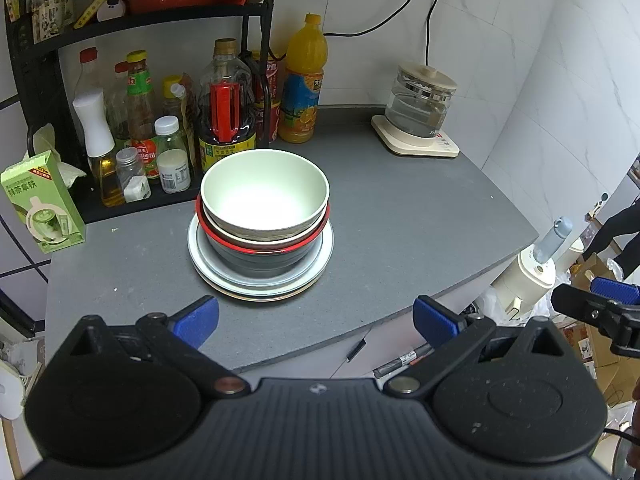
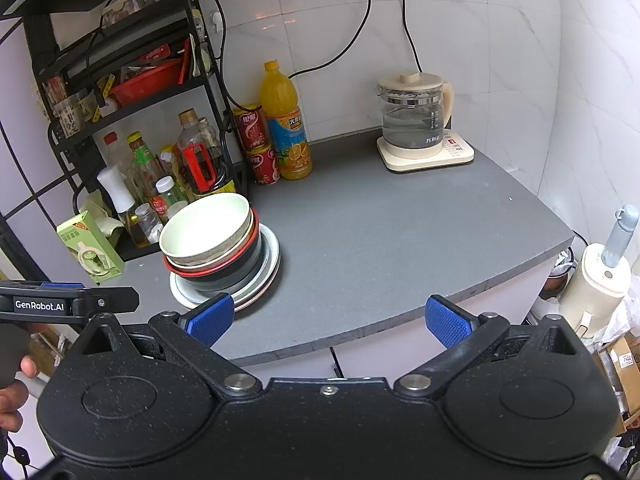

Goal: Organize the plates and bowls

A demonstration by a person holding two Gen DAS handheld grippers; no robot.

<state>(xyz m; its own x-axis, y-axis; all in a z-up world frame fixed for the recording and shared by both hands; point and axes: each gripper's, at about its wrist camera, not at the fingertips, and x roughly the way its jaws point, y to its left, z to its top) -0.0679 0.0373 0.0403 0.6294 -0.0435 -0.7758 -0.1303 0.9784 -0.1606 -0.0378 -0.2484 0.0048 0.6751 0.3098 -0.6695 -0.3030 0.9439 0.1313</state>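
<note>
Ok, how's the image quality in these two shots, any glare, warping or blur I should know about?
Left wrist view: bright glare washes out the inside of the top bowl, and the fisheye bends the wall tiles and counter edge. Right wrist view: sharp and evenly lit, with a faint reddish reflection on the wall tile and the same curved edges; the kettle reads clearly.

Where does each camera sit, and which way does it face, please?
Left wrist: on the left hand-held gripper, facing the bowl stack head-on; its open blue fingers show, the right hand-held gripper at the right edge.
Right wrist: on the right hand-held gripper, facing the counter, stack at left; open fingers and a hand show.
Shared: stack, juice bottle, kettle.
</note>
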